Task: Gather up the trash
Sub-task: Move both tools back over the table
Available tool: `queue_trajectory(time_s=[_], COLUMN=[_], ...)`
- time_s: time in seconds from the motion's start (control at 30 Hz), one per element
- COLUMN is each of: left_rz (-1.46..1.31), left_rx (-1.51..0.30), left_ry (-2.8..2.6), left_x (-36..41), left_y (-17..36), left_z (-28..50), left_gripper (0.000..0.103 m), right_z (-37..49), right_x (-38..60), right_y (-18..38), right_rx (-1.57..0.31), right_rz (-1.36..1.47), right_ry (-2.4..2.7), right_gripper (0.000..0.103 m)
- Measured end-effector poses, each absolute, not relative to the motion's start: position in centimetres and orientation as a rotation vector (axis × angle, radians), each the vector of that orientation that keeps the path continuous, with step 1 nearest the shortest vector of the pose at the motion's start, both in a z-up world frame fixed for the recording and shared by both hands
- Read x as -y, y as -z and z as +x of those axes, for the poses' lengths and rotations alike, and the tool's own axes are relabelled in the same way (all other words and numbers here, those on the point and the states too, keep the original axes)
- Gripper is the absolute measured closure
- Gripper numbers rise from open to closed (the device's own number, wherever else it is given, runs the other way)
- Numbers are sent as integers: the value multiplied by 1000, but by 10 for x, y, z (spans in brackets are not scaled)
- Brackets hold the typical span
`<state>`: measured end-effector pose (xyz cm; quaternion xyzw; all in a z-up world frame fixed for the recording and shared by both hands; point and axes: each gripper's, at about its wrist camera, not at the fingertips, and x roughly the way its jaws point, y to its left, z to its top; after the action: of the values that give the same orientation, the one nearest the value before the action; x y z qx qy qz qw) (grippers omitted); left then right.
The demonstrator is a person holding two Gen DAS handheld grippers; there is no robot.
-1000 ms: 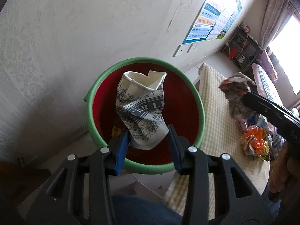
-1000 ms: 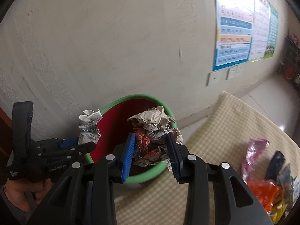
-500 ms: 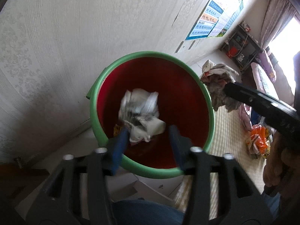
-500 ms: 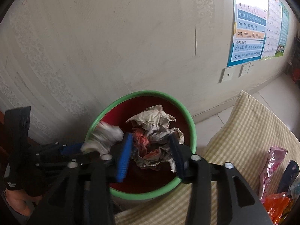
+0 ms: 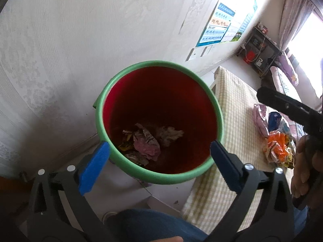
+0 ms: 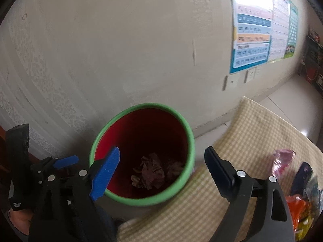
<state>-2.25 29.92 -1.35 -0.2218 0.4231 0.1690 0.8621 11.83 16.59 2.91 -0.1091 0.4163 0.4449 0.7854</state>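
**A:** Both tools are seen spread wide with nothing held. The left tool (image 5: 159,159) is hung over the red bin with a green rim (image 5: 161,119), its blue pads (image 5: 93,167) set at about 8 and 4 o'clock of the rim. The right tool (image 6: 161,169) is parked above the same bin (image 6: 141,153), one pad over the 8 o'clock edge and the other over the checked surface (image 6: 242,141).

**B:** And the trash?

**A:** A heap of crumpled paper and wrappers (image 5: 149,141) is found at the bottom of the bin, toward 6 o'clock in the left view. In the right view it's seen as a dark crumpled wad (image 6: 153,171) deep inside. More is left on the surface: a pink wrapper (image 6: 282,159), a dark blue packet (image 6: 302,177) and an orange wrapper (image 5: 277,145), all bunched together at 3 o'clock of the bin, well apart from it.

**B:** Background?

**A:** A patterned wall, with a blue chart poster (image 6: 252,38) up at 1 o'clock.
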Motion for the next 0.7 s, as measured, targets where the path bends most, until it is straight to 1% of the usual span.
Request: queue_trajectory(time_s=[0.3,0.7], left_rz=[-413,-345], left_rx=[-868,-860], left_ry=[-306,-185], left_x=[-254,-166], left_y=[-10,-27], left_z=[-20,-1], left_gripper=[6,6], right_z=[111,107], right_x=[-98,14], right_y=[-48,-66], right_rx=[-871,-839], right_rz=[-191,-120], right_ry=[-881,-733], right_gripper=[17,17])
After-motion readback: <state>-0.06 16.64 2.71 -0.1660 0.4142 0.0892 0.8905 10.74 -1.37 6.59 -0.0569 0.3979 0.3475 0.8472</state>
